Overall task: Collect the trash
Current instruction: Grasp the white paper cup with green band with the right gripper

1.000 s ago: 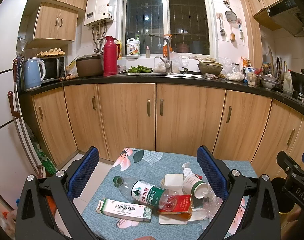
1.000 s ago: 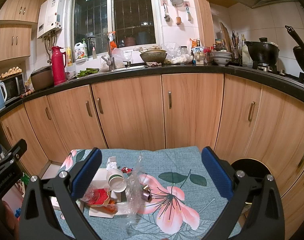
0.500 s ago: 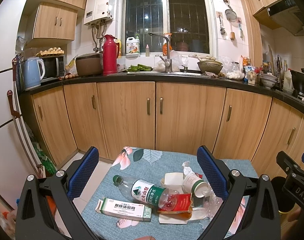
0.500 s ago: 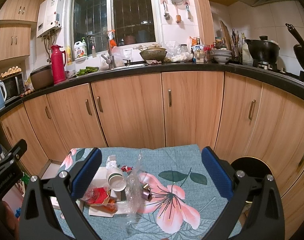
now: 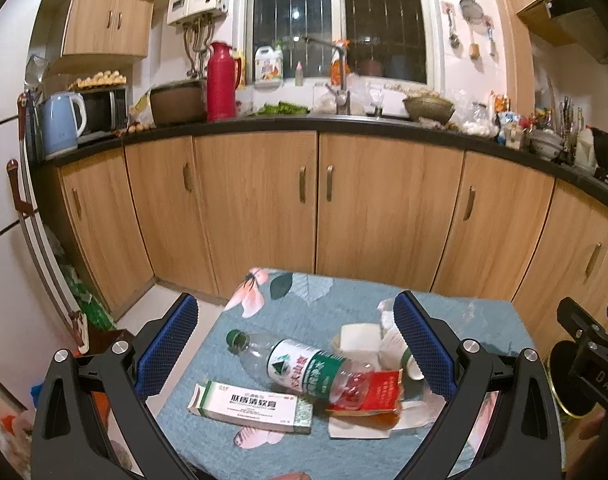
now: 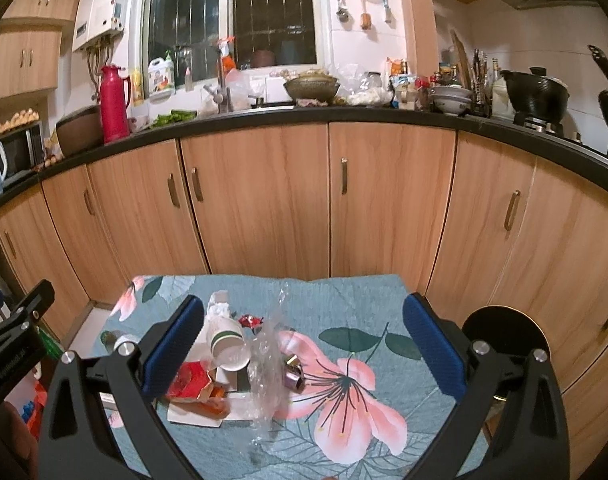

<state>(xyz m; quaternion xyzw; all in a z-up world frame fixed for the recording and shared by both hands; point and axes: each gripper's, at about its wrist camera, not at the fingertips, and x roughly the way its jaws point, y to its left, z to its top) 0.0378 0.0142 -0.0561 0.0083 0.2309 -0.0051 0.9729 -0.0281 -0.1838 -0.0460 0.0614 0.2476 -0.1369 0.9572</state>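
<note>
Trash lies on a small table with a blue flowered cloth. In the left wrist view: a clear plastic bottle on its side, a white and green carton, a red wrapper, a paper cup and a white box. My left gripper is open above them, empty. In the right wrist view: the paper cup, red wrapper, crumpled clear plastic and small foil pieces. My right gripper is open above the cloth, empty.
Wooden cabinets under a black counter stand just behind the table. A round black bin sits on the floor at the table's right. A fridge stands at the left. The other gripper shows at each view's edge.
Both grippers have shifted only slightly; the trash sits a little higher in the left view. Nothing was taken hold of.
</note>
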